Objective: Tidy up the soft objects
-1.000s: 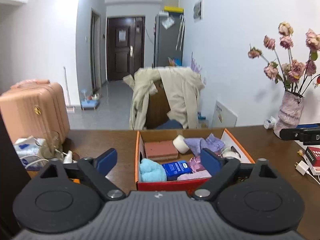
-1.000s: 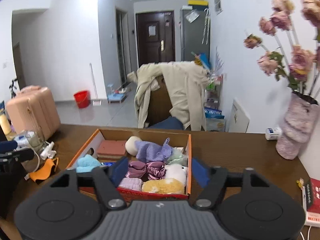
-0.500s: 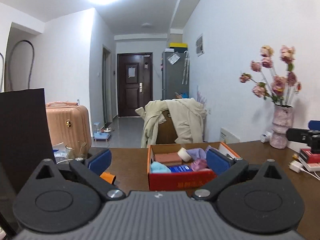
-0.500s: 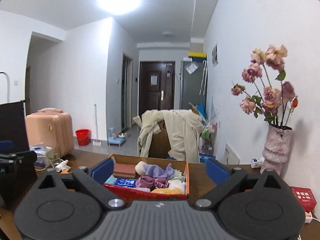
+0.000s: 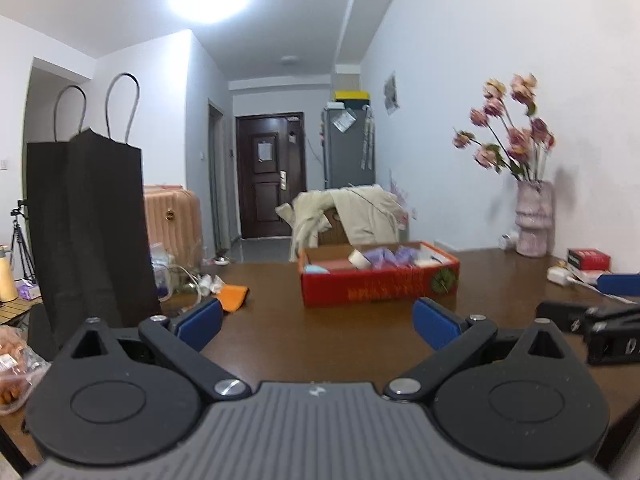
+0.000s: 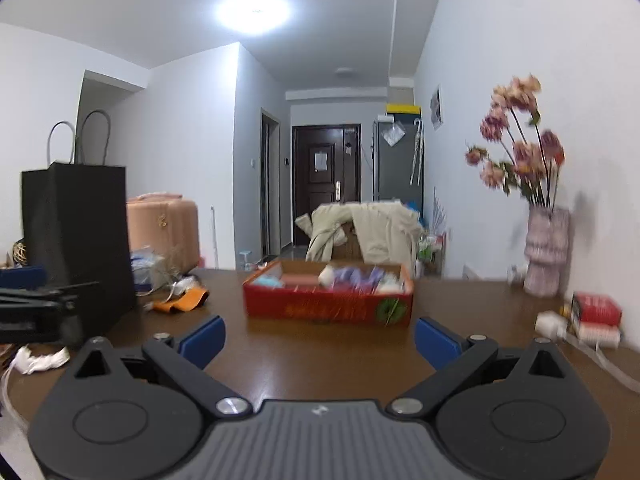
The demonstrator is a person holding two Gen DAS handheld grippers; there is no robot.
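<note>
Broadly, the brown table point(image 5: 320, 344) fills the lower half of both views, and nearly everything on it sits toward its edges, which leaves the near middle bare as working room. At far left stands the tall black paper bag point(image 5: 86, 232), upright with its handles up. The red cardboard box point(image 6: 328, 308) sits at the far centre, its open top facing up so the soft objects point(image 5: 384, 258) can lie loose inside: a blue piece at left, a pinkish block, a white roll and purple cloth toward the right. A vase of dried flowers point(image 6: 546, 256) stands far right against the wall, with a red book point(image 6: 596, 310) nearer on that side. An orange cloth point(image 5: 234, 296) lies left of the box, apart from it and not yet gathered in.

Both tools hang low over the near table, well short of the box. The left gripper point(image 5: 316, 322) has its blue pads spread wide with nothing between them, and the right gripper point(image 6: 318, 338) is likewise released and empty.

Compared with half a second ago, both cameras have pulled back and dropped: the box looks smaller and farther, and the bag now shows whole. A second ago the grippers were right above the box, looking down into it. I judge this a retreat after a placement.
</note>
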